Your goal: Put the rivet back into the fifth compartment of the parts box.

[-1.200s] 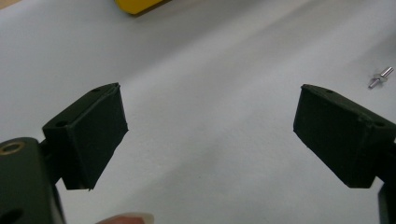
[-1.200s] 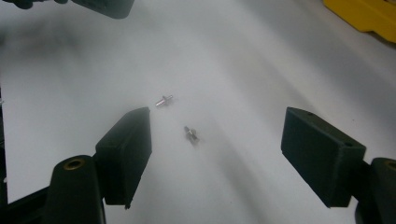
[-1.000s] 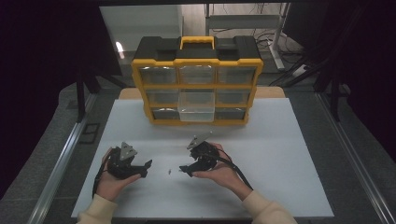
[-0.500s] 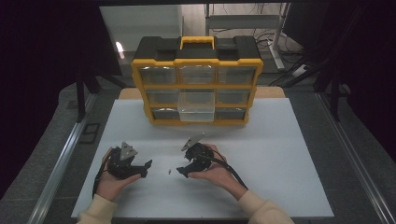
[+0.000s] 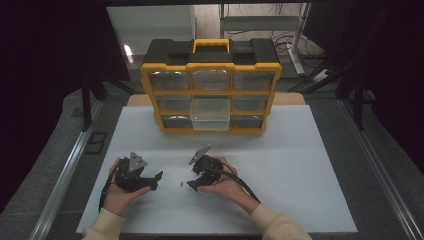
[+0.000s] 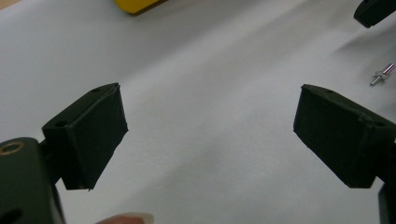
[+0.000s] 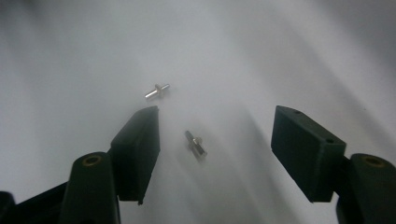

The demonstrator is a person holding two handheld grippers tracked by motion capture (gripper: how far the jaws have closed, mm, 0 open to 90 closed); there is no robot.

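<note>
1. Pins first: two small metal pins lie on the white table [image 5: 300, 165], one pin [image 7: 195, 143] between the jaws of the right gripper [image 7: 215, 149], the other pin [image 7: 157, 91] just beyond the tip of one jaw.
2. Right gripper [image 5: 192, 181] sits low over the table, tilted down toward a pin [image 5: 180, 184] (a tiny glint in the high view); its jaws have just been closing but stand well apart, pads touching nothing.
3. Left gripper [image 5: 155, 180] rests in the left hand [image 5: 117, 192] nearby, jaws wide with bare table between them; its own view shows a pin [image 6: 383, 74] off to one side.
4. Yellow-and-black organizer box [image 5: 211, 85] stands upright at the far side, one clear drawer [image 5: 210, 116] pulled out (middle column).
</note>
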